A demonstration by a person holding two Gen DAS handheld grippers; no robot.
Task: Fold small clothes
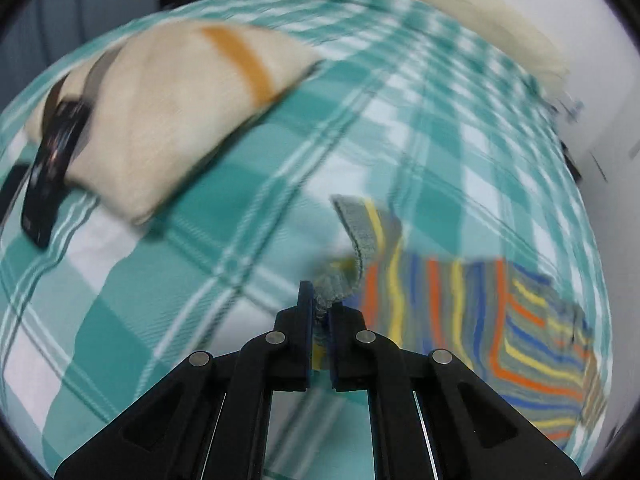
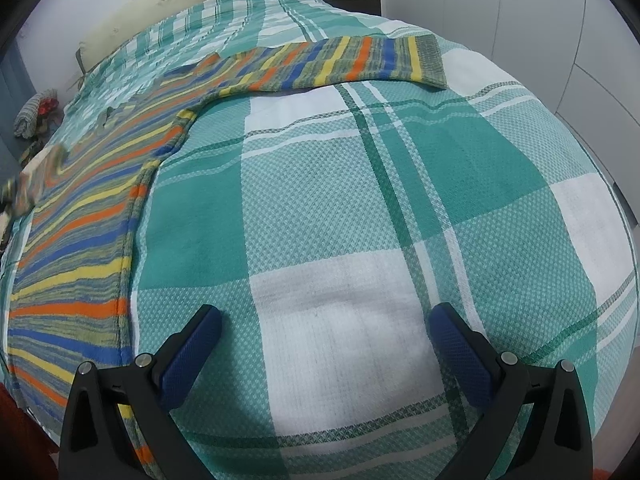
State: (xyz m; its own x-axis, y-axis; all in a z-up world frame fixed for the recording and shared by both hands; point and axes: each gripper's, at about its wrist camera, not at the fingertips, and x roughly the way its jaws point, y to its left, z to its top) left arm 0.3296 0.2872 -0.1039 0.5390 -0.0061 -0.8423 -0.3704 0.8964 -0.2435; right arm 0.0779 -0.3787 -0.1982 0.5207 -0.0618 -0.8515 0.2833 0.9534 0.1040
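Two black handheld grippers with blue pads worked over a bed covered by a teal and white checked blanket [image 2: 360,184]. Nearest the right wrist camera, the right gripper [image 2: 326,320] hung with its jaws spread wide and nothing between them, above a bare white square of the blanket. Beyond it, toward the left edge of the bed, a striped sweater [image 2: 92,216] in orange, yellow, blue and grey lay flat, one sleeve stretched out across the far part of the blanket. In the blurred left wrist view, the left gripper [image 1: 320,312] was clenched on the grey ribbed cuff [image 1: 358,232] of the other sleeve, lifting it. Farther off lay a folded cream garment [image 1: 176,108] with an orange stripe.
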